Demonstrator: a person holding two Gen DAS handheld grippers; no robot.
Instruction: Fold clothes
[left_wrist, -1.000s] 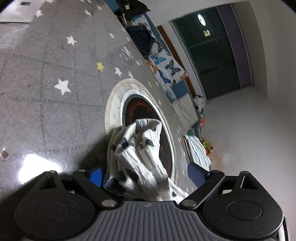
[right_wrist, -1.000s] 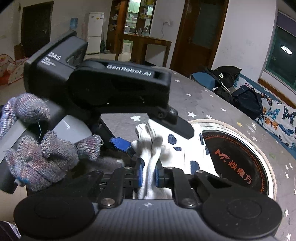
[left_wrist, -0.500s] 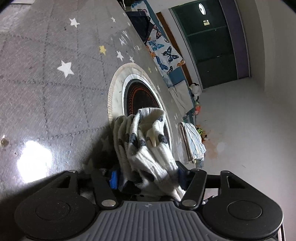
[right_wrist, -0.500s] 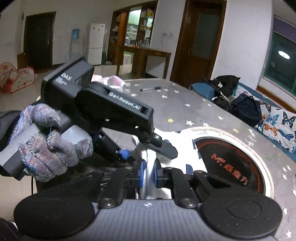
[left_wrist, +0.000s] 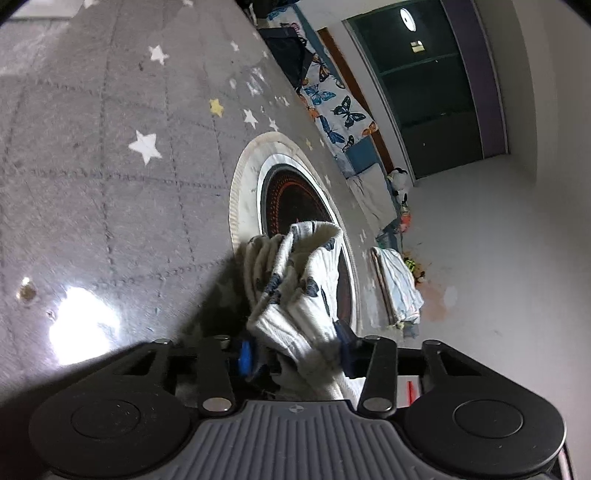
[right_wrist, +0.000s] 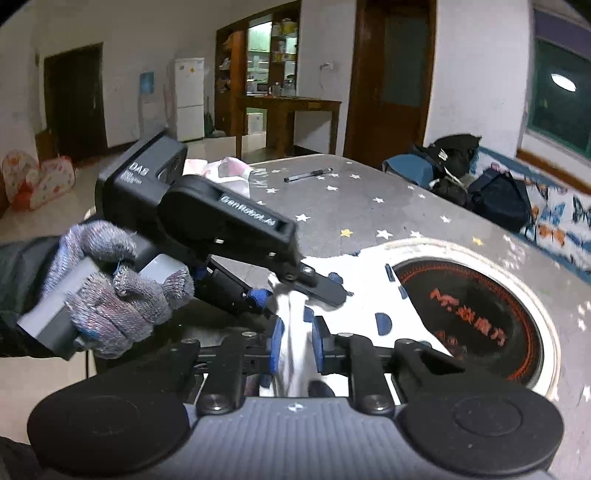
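Note:
A white garment with dark blue spots (left_wrist: 295, 284) is bunched up and held over the grey star-patterned table (left_wrist: 110, 166). My left gripper (left_wrist: 295, 354) is shut on a thick fold of it. In the right wrist view my right gripper (right_wrist: 295, 345) is shut on a narrow fold of the same garment (right_wrist: 354, 291). The left gripper's black body (right_wrist: 221, 218), held by a gloved hand (right_wrist: 118, 284), sits just left of and above my right gripper; its fingers (right_wrist: 321, 286) press on the cloth.
A round hotplate with a white rim (right_wrist: 476, 314) is set into the table under the garment; it also shows in the left wrist view (left_wrist: 291, 199). A pen (right_wrist: 308, 175) and pink-white cloth (right_wrist: 229, 171) lie at the far end. Dark bags (right_wrist: 465, 170) sit on a bench.
My left gripper has closed from open onto the garment. Both grippers have lifted and drawn back, so the cloth stands higher and more bunched.

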